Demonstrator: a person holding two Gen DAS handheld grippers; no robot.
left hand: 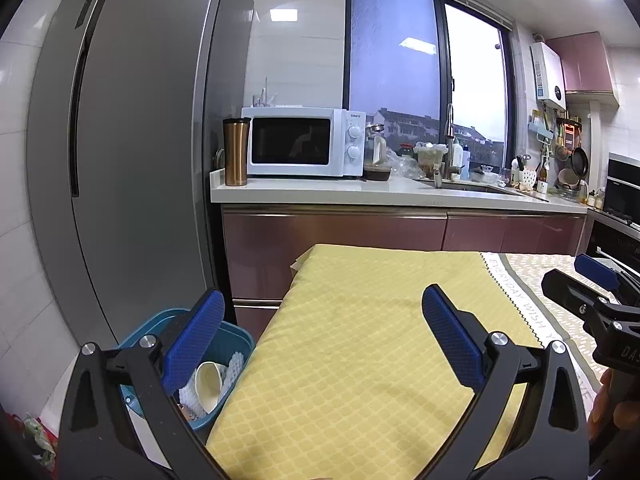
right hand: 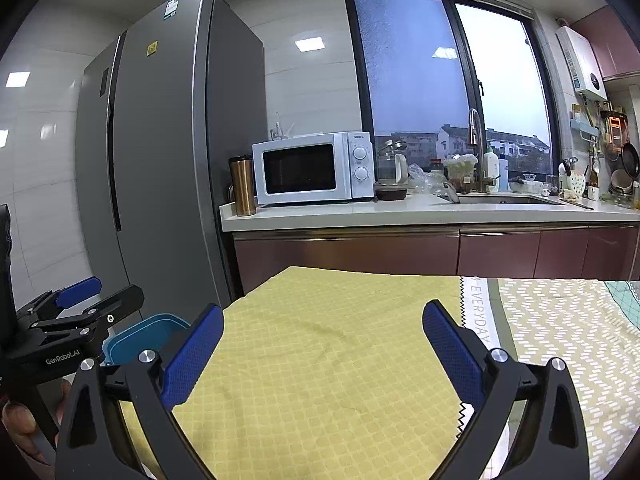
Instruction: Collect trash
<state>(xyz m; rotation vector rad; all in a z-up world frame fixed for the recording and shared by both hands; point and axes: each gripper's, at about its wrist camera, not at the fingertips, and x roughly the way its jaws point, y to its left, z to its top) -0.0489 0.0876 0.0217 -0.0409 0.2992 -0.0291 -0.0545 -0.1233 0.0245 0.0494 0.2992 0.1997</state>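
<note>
Left gripper point(left hand: 322, 320) and right gripper point(right hand: 322, 328) level over quilted yellow cloth point(left hand: 360, 340), fingers spread wide and empty, blue plastic bin point(left hand: 236, 340) of crumpled trash near left

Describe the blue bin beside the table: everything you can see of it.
The blue bin is a plastic-looking, rounded-rectangular tub, open-topped, upright on the floor between the fridge and the yellow tablecloth. It holds a white paper cup on its side and white foam netting. The left gripper, open, hides part of it; only a corner shows in the right view.
</note>
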